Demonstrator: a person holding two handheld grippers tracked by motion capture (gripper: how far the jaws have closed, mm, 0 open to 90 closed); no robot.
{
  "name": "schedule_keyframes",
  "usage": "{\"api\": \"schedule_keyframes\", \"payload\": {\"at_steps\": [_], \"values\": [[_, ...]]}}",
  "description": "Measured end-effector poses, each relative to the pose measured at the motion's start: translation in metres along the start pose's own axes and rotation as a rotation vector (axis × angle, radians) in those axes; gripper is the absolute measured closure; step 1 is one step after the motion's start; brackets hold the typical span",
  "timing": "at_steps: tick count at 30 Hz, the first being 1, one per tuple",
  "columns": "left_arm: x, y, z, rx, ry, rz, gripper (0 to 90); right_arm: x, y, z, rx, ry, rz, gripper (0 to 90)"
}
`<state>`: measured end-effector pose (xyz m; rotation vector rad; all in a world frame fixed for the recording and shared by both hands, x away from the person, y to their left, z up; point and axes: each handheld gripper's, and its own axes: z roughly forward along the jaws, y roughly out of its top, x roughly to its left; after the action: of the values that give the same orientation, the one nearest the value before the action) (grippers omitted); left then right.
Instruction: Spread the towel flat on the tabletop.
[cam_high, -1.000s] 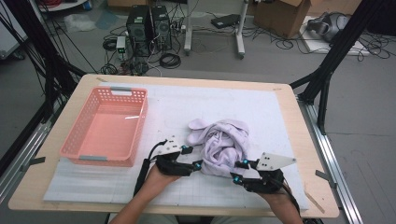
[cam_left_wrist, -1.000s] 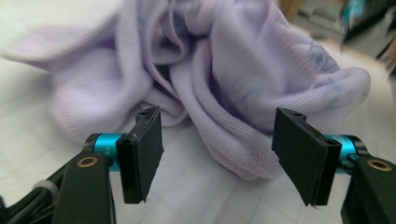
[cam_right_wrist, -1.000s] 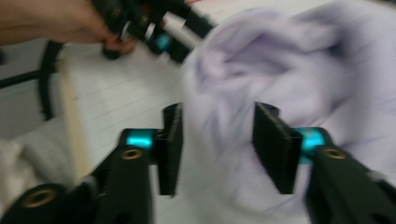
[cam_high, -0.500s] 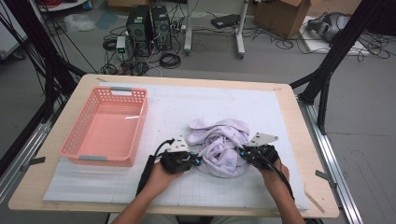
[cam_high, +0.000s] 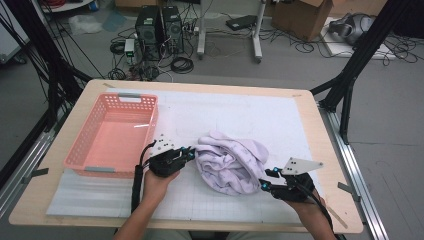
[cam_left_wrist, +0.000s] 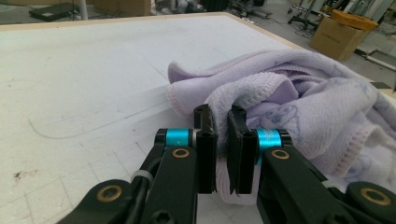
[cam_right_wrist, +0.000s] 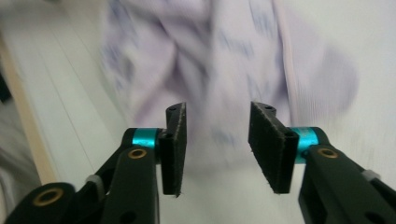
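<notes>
A: Where's the towel (cam_high: 232, 165) rn?

B: Lavender, crumpled in a heap on the white mat (cam_high: 250, 115), a bit toward 5 o'clock of table centre in the high view. Pink basket (cam_high: 112, 135) sits well apart at approx. 9 o'clock of it.

A: L gripper (cam_high: 189, 152)?

B: At the heap's 9 o'clock edge. Left gripper view: jaws nearly together, pinching a folded hem of the towel (cam_left_wrist: 280, 102) (cloth fills the slit between the pads (cam_left_wrist: 207, 140)). So it grips the towel.

A: R gripper (cam_high: 266, 179)?

B: At approx. 4 o'clock of the heap, near its edge, near the table's front edge. Right gripper view is blurred; jaws stand apart, having just been opening, nothing between the pads (cam_right_wrist: 266, 144). Towel (cam_right_wrist: 210, 70) lies beyond them at 12 o'clock. Touching or not: can't tell.
</notes>
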<state>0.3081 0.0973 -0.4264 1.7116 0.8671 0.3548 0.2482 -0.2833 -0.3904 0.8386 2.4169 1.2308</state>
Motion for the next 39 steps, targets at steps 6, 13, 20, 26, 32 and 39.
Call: {"api": "schedule_keyframes", "payload": {"at_steps": [6,13,20,26,32,39], "values": [[0.001,0.001,0.002,0.002,0.017,0.018,83.0,0.019,0.032,0.038,0.018,0.147,-0.092,55.7],[0.005,0.004,0.002,-0.019,0.061,0.019,83.0,0.017,0.037,0.099,0.212,0.224,-0.114,83.9],[0.011,0.016,0.015,-0.048,0.128,-0.008,82.5,-0.022,0.063,0.081,0.059,0.122,-0.058,86.0],[0.011,0.025,0.035,-0.067,0.175,-0.078,58.9,-0.068,0.086,0.066,-0.083,-0.024,0.034,86.2],[0.005,0.024,0.041,-0.075,0.161,-0.055,37.6,-0.116,0.094,0.066,-0.102,-0.254,0.141,86.2],[-0.006,0.022,0.039,0.007,0.1,-0.011,39.5,-0.152,0.073,0.057,-0.114,-0.405,0.328,84.9]]}}
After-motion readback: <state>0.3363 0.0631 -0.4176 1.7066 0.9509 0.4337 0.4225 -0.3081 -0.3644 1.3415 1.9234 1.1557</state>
